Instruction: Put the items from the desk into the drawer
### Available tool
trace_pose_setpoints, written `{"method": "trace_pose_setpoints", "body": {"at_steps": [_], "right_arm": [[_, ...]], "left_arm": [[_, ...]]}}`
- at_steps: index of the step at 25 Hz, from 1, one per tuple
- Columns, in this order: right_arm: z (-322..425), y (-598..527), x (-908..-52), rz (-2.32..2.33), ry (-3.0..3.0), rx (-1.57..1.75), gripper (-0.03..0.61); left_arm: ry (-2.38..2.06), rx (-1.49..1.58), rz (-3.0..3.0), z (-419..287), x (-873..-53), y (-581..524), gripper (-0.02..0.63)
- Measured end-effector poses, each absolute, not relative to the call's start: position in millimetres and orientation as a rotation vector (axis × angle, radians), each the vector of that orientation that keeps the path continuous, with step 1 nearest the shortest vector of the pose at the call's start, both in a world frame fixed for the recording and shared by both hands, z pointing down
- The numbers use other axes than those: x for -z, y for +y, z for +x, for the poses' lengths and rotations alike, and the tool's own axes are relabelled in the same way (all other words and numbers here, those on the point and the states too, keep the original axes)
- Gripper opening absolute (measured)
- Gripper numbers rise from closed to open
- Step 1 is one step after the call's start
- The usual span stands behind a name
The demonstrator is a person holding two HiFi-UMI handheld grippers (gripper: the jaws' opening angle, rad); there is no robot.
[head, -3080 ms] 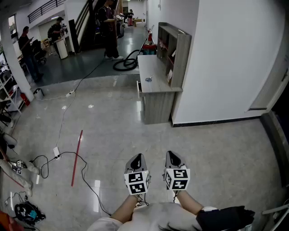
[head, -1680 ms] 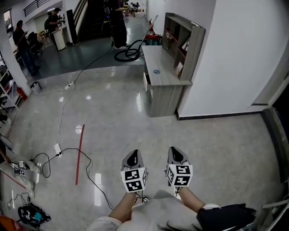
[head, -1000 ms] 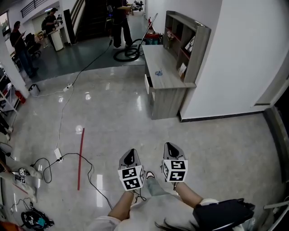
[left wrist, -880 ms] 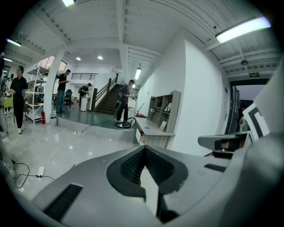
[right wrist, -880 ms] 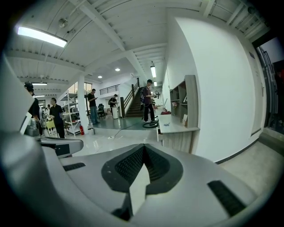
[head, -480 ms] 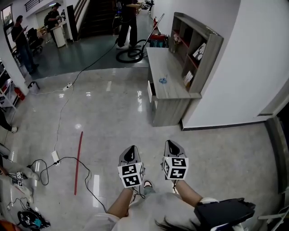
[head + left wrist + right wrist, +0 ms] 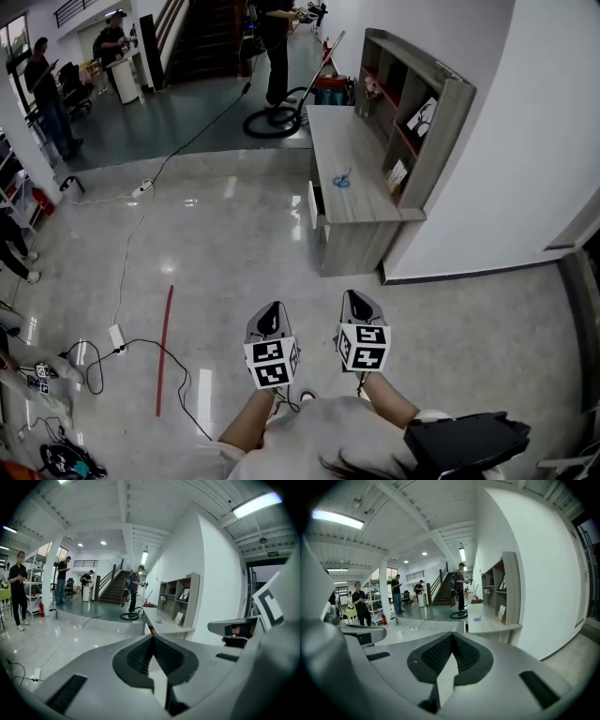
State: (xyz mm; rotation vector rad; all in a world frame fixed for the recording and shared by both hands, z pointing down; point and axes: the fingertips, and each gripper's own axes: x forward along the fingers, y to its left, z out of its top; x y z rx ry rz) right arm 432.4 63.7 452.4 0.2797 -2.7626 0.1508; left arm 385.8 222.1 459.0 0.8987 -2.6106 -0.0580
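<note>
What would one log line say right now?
stage: not yet at desk | left gripper: shut, empty | right gripper: shut, empty | desk top: small blue item

1 desk (image 7: 333,141), 1 sm blue item (image 7: 342,180), 2 grippers (image 7: 271,316) (image 7: 360,303)

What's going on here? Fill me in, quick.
A person stands on the open floor and holds a claw in each hand. The left claw and right claw are both shut and empty, held out low in front of the body. The desk stands ahead against the wall, out of reach, with a small blue item on top. Its drawer looks slightly ajar. Nothing has been picked up yet.
</note>
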Motion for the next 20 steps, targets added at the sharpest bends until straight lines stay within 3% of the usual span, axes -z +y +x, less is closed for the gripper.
{"method": "trace_pose_setpoints", "body": {"at_steps": [20], "right_arm": [[345, 37, -492, 0.274, -2.67, -0.12, -0.002]], "left_arm": [[-2.535, 0.035, 0.94, 287, -494, 184, -0.003]]}}
